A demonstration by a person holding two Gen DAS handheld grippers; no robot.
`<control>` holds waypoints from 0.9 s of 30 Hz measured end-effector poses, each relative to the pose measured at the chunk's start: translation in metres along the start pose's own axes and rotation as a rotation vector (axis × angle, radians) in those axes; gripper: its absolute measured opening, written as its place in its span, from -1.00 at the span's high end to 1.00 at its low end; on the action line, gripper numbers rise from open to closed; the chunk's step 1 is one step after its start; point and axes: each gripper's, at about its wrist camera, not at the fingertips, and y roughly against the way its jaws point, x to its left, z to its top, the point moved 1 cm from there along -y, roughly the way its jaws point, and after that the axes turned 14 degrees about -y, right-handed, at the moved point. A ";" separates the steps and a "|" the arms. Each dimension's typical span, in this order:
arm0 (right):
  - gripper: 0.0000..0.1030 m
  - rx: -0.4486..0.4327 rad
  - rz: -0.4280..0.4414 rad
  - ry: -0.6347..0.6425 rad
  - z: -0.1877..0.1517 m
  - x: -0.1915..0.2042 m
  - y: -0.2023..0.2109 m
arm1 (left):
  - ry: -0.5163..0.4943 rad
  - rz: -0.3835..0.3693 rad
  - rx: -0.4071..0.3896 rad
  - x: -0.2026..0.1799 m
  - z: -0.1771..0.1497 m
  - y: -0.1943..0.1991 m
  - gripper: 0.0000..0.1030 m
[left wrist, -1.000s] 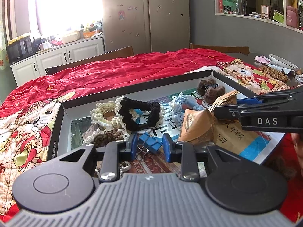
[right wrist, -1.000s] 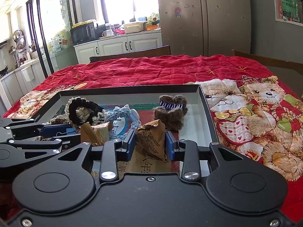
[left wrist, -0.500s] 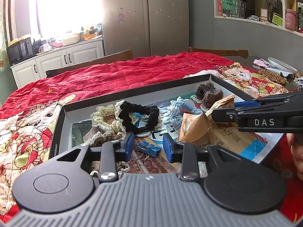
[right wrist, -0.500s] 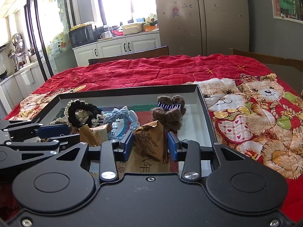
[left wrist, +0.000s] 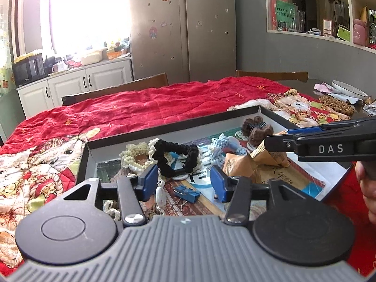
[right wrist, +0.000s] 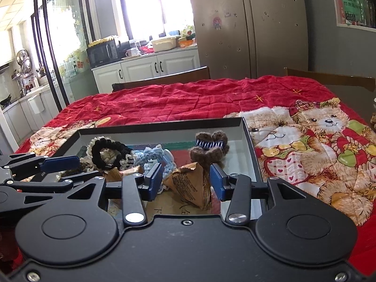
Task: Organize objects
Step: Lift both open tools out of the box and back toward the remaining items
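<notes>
A shallow black-rimmed box [left wrist: 164, 131] [right wrist: 159, 129] lies on the red quilt. It holds a black scrunchie [left wrist: 175, 152] [right wrist: 110, 150], cream scrunchies [left wrist: 134, 155], a pale blue braided scrunchie [left wrist: 221, 146] [right wrist: 152, 157], a brown fuzzy hair clip [left wrist: 257, 128] [right wrist: 211, 146], a blue clip [left wrist: 186, 192] and brown paper packets [left wrist: 237, 166] [right wrist: 191, 183]. My left gripper [left wrist: 182, 182] is open above the blue clip. My right gripper [right wrist: 185, 179] is open, its pads [right wrist: 217, 182] on either side of one packet without pressing it.
The red quilt with bear prints [right wrist: 317, 145] covers the table. Wooden chair backs [left wrist: 117, 89] [right wrist: 329, 77] stand at the far side. A plate [left wrist: 347, 89] and a brown snack bar [left wrist: 336, 102] lie at the far right.
Both grippers have opened wider. The left gripper has risen and drawn back from the blue clip. The right gripper's pads have come off the paper packet.
</notes>
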 end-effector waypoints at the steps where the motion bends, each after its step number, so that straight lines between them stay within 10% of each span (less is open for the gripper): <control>1: 0.15 -0.005 0.002 0.000 0.001 0.001 0.002 | 0.000 0.002 -0.004 0.000 0.000 0.002 -0.29; 27: 0.06 -0.051 0.065 0.073 0.005 0.015 0.091 | 0.008 -0.007 -0.100 0.003 0.017 0.061 -0.54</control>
